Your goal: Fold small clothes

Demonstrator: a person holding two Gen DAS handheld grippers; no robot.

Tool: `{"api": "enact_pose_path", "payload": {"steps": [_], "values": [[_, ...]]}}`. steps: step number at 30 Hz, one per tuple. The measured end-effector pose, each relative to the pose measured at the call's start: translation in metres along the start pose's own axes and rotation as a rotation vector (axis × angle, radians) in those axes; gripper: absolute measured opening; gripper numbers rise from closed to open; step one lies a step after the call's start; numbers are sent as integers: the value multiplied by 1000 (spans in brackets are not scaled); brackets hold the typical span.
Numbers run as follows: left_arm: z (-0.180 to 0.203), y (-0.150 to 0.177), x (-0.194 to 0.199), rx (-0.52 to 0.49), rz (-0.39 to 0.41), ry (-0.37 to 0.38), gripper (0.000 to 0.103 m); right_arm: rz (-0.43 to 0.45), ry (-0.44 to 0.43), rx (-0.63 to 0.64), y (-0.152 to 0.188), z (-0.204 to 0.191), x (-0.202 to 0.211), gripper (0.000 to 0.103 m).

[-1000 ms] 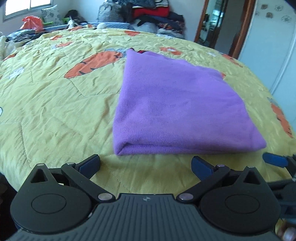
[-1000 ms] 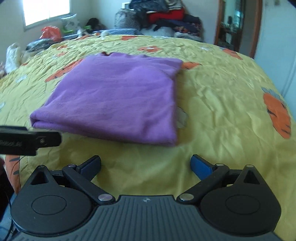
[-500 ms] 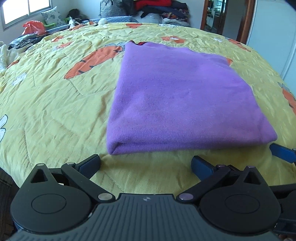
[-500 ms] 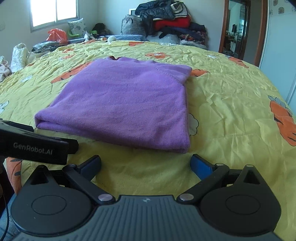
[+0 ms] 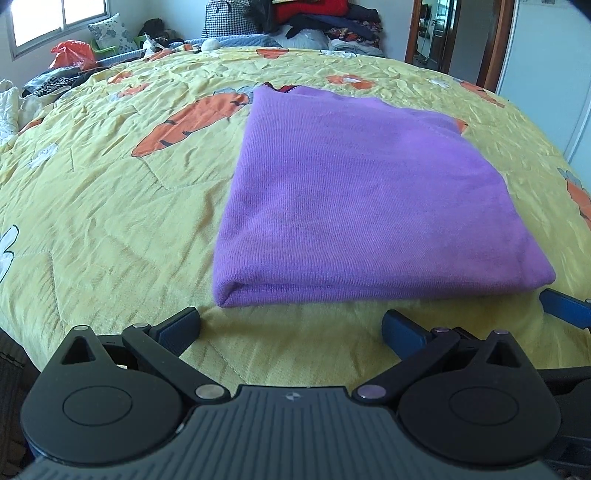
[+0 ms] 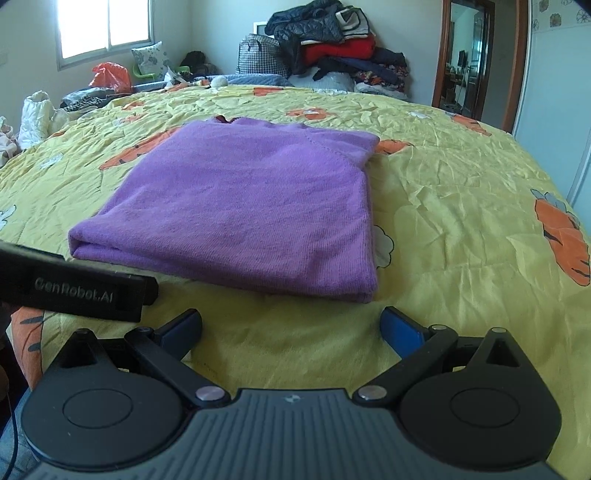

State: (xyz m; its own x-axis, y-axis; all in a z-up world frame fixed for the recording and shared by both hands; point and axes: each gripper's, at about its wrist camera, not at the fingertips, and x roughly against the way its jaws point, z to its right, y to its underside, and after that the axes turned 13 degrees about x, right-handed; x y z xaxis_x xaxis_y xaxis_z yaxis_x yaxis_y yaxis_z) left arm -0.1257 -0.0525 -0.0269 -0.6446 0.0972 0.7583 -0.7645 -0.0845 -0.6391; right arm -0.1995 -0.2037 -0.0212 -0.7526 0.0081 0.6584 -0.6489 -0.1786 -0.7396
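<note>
A purple knit garment (image 5: 365, 199) lies folded into a flat rectangle on the yellow bedspread (image 5: 110, 206), its thick folded edge facing me. My left gripper (image 5: 291, 326) stands open just short of that near edge, holding nothing. In the right wrist view the same purple garment (image 6: 251, 206) lies ahead and slightly left. My right gripper (image 6: 291, 326) is open near the garment's front right corner, nothing between its fingers. The left gripper's black body (image 6: 74, 286) shows at the left edge of the right wrist view, and one blue fingertip (image 5: 565, 310) of the right gripper shows in the left wrist view.
The bedspread carries orange carrot prints (image 5: 192, 118). A heap of clothes and bags (image 6: 325, 48) sits beyond the far side of the bed. A window (image 6: 103, 29) is at the back left, a wooden door frame (image 6: 480, 62) at the back right. Cluttered items (image 6: 110, 77) lie along the left.
Both cameras have tipped upward and shifted a little, so more of the room shows. The garment lies the same. Both grippers stay open.
</note>
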Motion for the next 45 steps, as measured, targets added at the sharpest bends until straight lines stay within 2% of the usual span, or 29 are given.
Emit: {"api": "enact_pose_path", "payload": {"steps": [45], "values": [[0, 1, 2, -1, 13, 4, 103, 11, 6, 0, 1, -1, -1, 103]]}}
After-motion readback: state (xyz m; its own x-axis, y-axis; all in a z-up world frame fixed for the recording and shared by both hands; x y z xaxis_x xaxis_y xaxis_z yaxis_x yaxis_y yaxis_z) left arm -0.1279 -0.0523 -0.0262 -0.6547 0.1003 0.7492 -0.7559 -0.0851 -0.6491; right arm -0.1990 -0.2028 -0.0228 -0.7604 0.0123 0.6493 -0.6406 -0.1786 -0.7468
